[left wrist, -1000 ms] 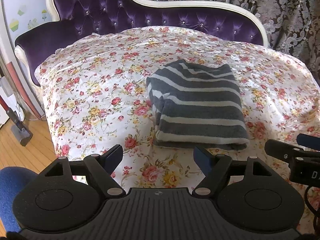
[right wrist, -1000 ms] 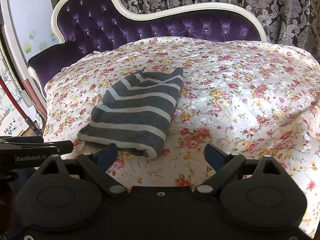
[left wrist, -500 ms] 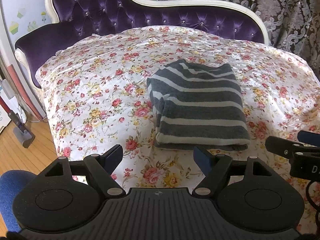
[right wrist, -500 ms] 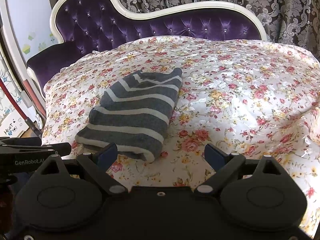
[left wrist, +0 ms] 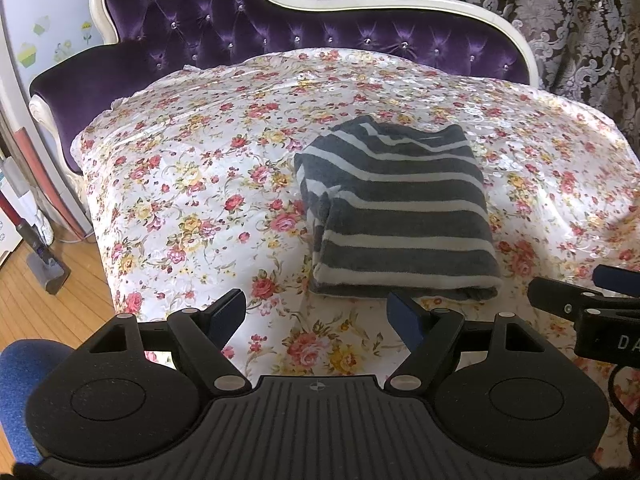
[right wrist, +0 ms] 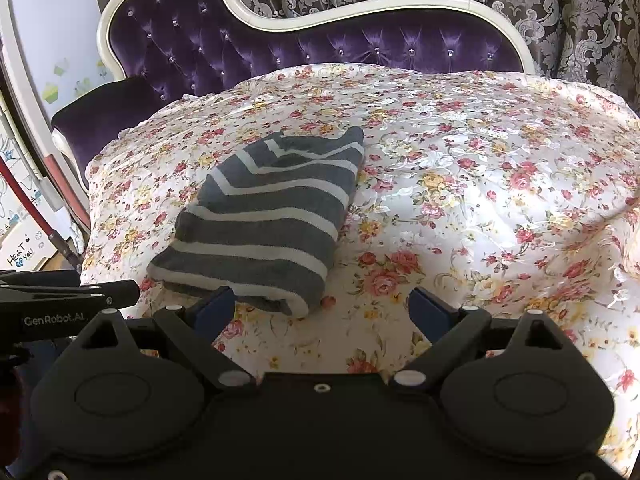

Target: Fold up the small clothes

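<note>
- The folded grey striped garment (left wrist: 400, 216) lies flat on the floral bedspread (left wrist: 192, 184), in front of the purple tufted headboard (left wrist: 280, 36).
- Left tool (left wrist: 318, 312) hangs near its front edge, jaws wide apart, holding nothing.
- Right tool (right wrist: 322, 307) likewise gapes empty, its left finger (right wrist: 214, 306) just beside the garment's near corner.

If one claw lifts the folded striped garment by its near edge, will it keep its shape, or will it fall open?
The garment is soft knit in loose stacked layers, so it would probably droop and unfold. It looks light for its bulk, so lifting should be easy. The floral cover looks glossy, so a push may slide the bundle rather than roll it.
</note>
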Motion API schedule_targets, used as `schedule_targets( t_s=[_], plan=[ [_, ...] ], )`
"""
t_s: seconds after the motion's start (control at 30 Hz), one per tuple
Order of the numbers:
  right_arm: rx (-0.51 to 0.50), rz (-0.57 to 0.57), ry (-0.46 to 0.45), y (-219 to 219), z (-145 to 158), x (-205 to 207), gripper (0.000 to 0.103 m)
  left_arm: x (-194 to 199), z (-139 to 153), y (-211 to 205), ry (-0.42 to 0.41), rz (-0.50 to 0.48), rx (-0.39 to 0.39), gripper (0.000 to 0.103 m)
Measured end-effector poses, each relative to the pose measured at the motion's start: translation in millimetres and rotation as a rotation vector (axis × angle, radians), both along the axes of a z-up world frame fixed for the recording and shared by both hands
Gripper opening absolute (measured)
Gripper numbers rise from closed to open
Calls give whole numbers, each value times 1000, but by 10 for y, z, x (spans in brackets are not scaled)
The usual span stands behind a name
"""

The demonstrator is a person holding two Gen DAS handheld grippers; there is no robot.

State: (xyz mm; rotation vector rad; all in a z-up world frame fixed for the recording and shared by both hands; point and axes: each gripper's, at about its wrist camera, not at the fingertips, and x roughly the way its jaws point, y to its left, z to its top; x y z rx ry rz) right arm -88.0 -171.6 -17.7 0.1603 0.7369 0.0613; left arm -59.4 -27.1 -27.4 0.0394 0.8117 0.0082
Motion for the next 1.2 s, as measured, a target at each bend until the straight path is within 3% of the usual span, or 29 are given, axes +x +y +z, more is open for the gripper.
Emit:
schedule_targets(
  t_s=[1.2],
  plan=[
    [2, -6, -5, 9, 17, 25, 94, 6, -10, -18, 5, -8, 4, 77]
  ],
)
